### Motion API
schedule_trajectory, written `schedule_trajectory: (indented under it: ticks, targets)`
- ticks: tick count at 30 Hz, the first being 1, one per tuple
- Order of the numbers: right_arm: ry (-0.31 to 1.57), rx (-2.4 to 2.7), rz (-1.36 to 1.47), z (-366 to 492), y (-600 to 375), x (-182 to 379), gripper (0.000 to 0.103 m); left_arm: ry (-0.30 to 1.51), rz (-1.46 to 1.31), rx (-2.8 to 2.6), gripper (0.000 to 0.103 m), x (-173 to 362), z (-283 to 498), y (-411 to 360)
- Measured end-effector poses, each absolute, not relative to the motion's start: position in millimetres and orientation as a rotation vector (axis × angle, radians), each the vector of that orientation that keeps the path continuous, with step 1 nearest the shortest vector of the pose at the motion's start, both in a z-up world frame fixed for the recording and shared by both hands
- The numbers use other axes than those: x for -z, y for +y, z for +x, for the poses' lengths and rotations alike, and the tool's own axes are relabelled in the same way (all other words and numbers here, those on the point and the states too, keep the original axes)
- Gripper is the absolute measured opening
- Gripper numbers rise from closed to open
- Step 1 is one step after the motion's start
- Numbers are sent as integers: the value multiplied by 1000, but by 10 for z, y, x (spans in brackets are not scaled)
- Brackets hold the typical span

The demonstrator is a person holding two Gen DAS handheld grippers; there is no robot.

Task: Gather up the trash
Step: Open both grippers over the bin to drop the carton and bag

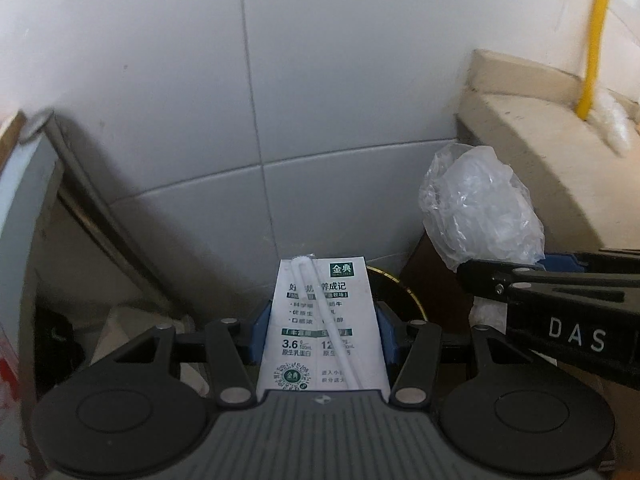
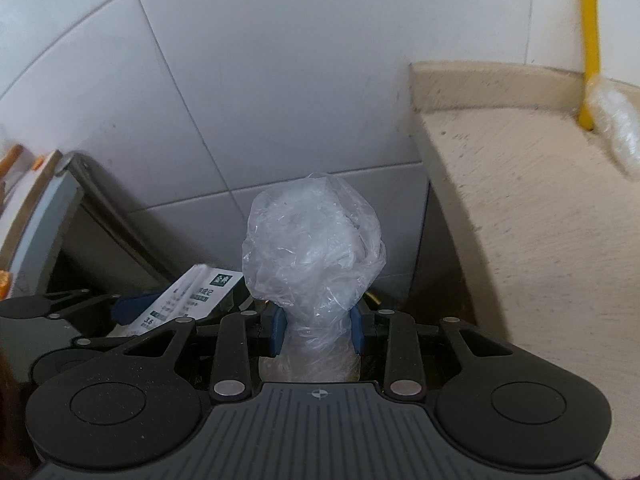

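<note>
Crumpled clear plastic bag (image 2: 316,248), bunched neck pinched in right gripper (image 2: 318,330), raised in front of wall tiles beside beige counter (image 2: 540,220). White milk carton (image 1: 322,320), wrapped straw on its face, clamped in left gripper (image 1: 320,332). Carton print legible only in left view.

- My left tool (image 1: 320,330) is pointing steeply downward, clamping a milk carton (image 1: 324,320).
- My right tool (image 2: 318,330) is angling down beside it, squeezing a plastic bag (image 2: 314,244).
</note>
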State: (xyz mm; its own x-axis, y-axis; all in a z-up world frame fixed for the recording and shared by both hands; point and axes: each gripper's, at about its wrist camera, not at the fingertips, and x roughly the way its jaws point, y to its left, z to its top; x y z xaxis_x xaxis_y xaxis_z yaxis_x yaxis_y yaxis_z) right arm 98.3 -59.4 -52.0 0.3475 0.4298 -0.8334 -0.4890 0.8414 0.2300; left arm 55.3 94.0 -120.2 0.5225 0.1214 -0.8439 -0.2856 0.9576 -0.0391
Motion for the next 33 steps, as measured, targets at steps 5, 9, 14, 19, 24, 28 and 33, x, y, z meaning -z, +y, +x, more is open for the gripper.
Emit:
schedule_trajectory:
  ticks: [5, 9, 14, 19, 24, 28, 33]
  targets:
    - [1101, -612, -75, 1029, -504, 696, 39, 1028, -207, -281, 47, 1387, 554, 966]
    - [1128, -621, -96, 1062, -394, 862, 39, 1056, -229, -304, 47, 1552, 574, 988]
    - [1182, -613, -111, 1145, -274, 1130, 39, 1085, -261, -326, 47, 1817, 660, 1048]
    - [1238, -585, -110, 1229, -159, 1443, 39, 1126, -291, -352, 47, 2082, 758, 1108]
    - [1271, -573, -111, 1255, -103, 1645, 39, 1146, -274, -354, 47, 2223, 808, 1107]
    - [1286, -560, -115, 1295, -76, 1754, 39, 1154, -265, -347, 48, 2294, 870, 1110]
    - [1299, -543, -117, 1378, -70, 1837, 45, 1166, -263, -344, 48, 2345, 939, 1131]
